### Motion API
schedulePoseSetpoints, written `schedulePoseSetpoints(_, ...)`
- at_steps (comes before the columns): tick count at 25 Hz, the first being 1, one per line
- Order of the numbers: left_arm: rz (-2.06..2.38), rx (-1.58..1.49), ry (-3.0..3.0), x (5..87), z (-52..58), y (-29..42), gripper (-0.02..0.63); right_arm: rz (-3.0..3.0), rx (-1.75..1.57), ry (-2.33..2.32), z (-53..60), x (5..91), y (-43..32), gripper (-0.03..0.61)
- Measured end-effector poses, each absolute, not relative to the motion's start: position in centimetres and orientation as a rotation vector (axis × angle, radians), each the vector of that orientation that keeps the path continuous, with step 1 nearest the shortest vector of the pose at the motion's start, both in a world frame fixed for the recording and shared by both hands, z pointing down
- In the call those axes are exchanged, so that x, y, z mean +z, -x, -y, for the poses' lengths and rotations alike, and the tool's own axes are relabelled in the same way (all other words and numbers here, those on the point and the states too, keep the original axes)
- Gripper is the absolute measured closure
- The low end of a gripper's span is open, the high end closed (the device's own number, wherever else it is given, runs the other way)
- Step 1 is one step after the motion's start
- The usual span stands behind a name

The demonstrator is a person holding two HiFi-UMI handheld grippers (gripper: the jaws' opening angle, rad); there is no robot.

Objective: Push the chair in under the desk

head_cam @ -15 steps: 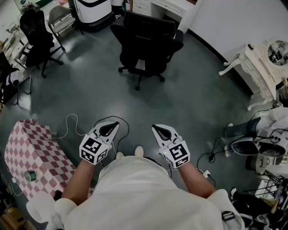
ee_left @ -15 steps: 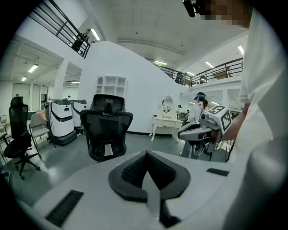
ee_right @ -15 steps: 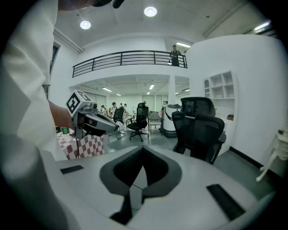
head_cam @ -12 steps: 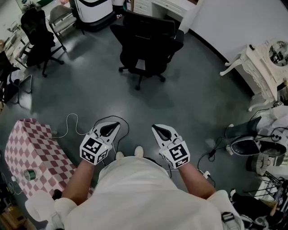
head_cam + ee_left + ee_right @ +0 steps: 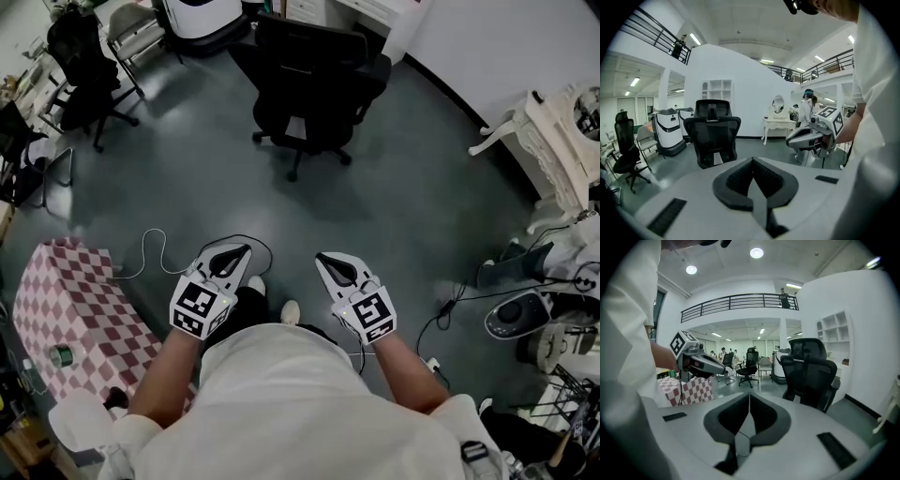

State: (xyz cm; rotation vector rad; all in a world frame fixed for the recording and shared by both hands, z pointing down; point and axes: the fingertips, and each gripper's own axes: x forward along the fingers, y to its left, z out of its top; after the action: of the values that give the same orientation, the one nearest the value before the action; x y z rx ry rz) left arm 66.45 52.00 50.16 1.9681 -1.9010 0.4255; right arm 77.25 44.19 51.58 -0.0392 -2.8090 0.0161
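Black office chair stands well ahead on the grey floor, untouched. Both forearms reach forward side by side, left gripper and right gripper tipped slightly downward, jaws closed on nothing.

The person wears a loose white shirt, dark trousers and pale shoes. The left gripper and the right gripper are built alike: a smooth white shell tapering to a point; a black-rimmed, teardrop-shaped recess lined with ribbed dark pads; flat dark slots on the flanks; at the rear, a white cube printed with black square markers.
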Motion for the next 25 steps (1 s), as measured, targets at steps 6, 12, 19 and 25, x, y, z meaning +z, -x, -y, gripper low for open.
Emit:
schedulePoseSetpoints(6, 1.922, 0.458, -1.976, 50.7, -50.2, -63.5, 0.546, 2.805, -0.045, -0.004, -41.6, 51.6, -75.2, 0.529)
schedulePoseSetpoints(12, 1.901, 0.436, -2.047, 50.7, -45.9, -59.3, 0.543, 2.766, -0.087, -0.086, -37.9, 51.9, -72.3, 0.517)
schedulePoseSetpoints(19, 1.851, 0.447, -2.121, 50.0, -41.7, -51.3, 0.535, 2.728, -0.142, -0.160, -33.8, 51.0, -64.9, 0.517)
schedulePoseSetpoints(25, 1.819, 0.505, -2.176, 49.7, -38.6, -44.7, 0.525, 2.709, -0.169, -0.252, -29.6, 50.0, -59.2, 0.508)
